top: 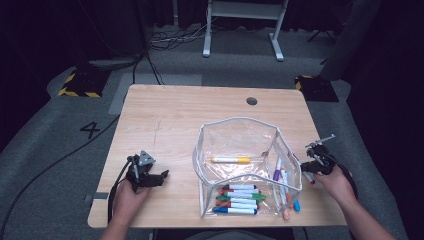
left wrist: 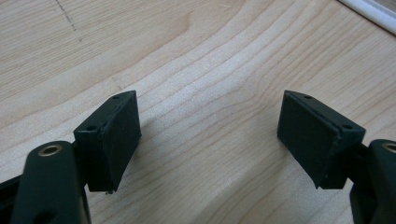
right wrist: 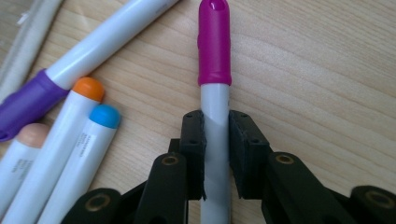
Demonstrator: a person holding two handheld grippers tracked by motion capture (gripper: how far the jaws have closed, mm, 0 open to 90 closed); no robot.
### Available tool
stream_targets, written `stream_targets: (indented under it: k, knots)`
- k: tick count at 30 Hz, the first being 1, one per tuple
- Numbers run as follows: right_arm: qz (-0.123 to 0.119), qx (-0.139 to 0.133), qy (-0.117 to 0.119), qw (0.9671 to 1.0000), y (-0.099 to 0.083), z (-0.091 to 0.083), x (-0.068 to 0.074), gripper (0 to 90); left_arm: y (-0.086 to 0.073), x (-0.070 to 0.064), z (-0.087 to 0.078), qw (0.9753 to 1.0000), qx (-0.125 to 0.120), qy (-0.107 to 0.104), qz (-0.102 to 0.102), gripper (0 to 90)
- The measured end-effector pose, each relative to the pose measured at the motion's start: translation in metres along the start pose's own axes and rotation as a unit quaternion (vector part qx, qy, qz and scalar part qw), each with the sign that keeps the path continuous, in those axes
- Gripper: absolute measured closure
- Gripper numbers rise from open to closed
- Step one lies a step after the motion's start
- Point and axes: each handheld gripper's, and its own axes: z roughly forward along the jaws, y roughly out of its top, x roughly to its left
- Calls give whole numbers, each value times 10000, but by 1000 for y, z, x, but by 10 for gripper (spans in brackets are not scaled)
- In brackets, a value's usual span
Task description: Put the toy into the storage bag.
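Observation:
A clear zip pouch (top: 240, 150) stands open in the middle of the wooden table (top: 165, 120), with a yellow-capped marker (top: 230, 160) inside. Several markers (top: 237, 197) lie against its front wall. My right gripper (right wrist: 215, 154) is shut on a magenta-capped marker (right wrist: 215, 51), low over the table at the pouch's right, as the high view shows the right gripper (top: 314, 165). Purple (right wrist: 28, 109), orange (right wrist: 86, 91) and blue (right wrist: 105, 116) capped markers lie to its left. My left gripper (left wrist: 208, 135) stands open over bare wood, left of the pouch in the high view as the left gripper (top: 150, 177).
A cable hole (top: 251, 101) sits near the table's far edge. The pouch's white zip edge (left wrist: 369, 11) shows at the top right of the left gripper view. The far half of the table is bare wood. A white desk frame (top: 242, 20) stands on the floor beyond.

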Motion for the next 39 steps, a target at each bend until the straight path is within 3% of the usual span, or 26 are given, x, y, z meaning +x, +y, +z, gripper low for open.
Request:
stream_targets:
  k: [4, 10, 23, 30, 39]
  knots:
    - [-20, -147, 117, 9998, 0, -13, -1, 765, 0, 0, 0, 10000, 2, 0, 1, 217]
    - [-77, -437, 578, 9973, 4, -44, 4, 764, 0, 0, 0, 10000, 8, 0, 12, 217]
    - [-633, -907, 1022, 9886, 18, -121, 30, 764, 0, 0, 0, 10000, 9, -1, 13, 217]
    - [-1092, -1155, 1153, 9805, 28, -162, 53, 764, 0, 0, 0, 10000, -1, -1, -2, 217]
    - [-1681, -1127, 1413, 9691, 46, -195, 92, 764, 0, 0, 0, 10000, 9, -2, 10, 217]
